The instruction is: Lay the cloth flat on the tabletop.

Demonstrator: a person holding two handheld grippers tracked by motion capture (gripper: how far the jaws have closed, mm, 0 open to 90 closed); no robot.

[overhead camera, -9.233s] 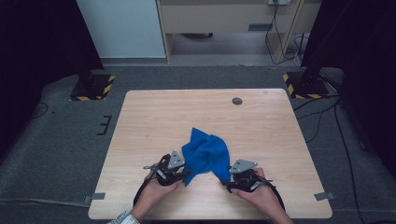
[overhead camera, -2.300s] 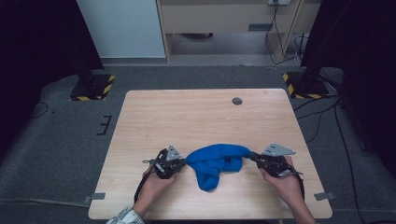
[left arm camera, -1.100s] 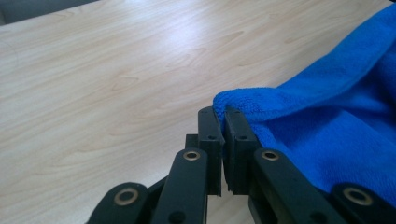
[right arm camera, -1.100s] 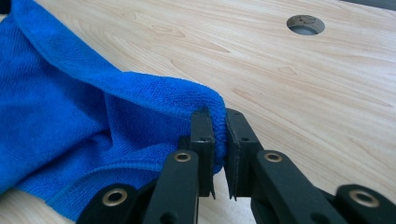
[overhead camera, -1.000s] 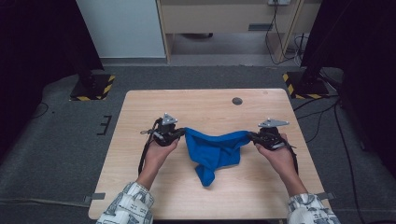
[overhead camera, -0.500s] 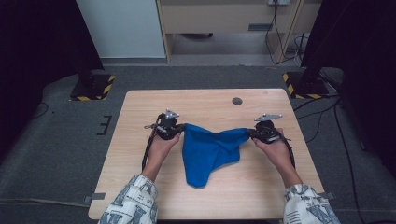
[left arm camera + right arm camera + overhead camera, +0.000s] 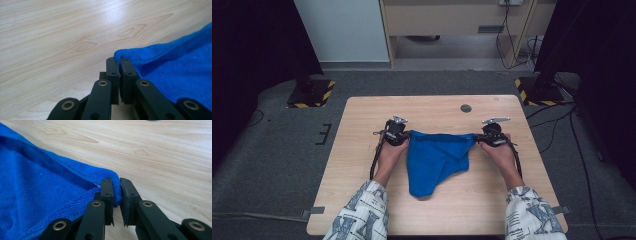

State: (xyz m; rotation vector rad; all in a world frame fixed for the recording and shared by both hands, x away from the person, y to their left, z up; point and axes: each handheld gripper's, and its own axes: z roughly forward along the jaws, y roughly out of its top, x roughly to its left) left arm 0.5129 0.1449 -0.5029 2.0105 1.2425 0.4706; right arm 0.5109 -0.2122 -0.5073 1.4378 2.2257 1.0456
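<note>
A blue cloth [image 7: 435, 160] is stretched between both grippers over the wooden table [image 7: 362, 165], its top edge taut and its lower part tapering toward the front. My left gripper [image 7: 401, 136] is shut on the cloth's left corner [image 7: 120, 53]; in the left gripper view [image 7: 117, 61] the fabric is pinched between the jaws. On the other side my right gripper [image 7: 484, 139] is shut on the right corner [image 7: 112, 176], with the cloth [image 7: 37, 190] spreading off to the left of the right gripper [image 7: 116, 182] in its own view.
A small dark round disc [image 7: 466, 108] lies near the table's far edge. Black stands with yellow-striped bases [image 7: 312, 92] flank the table on the floor. Bare wood lies around the cloth.
Both hands carried the cloth farther from the person and lowered it; the cloth now lies flatter and more spread on the table than a second ago.
</note>
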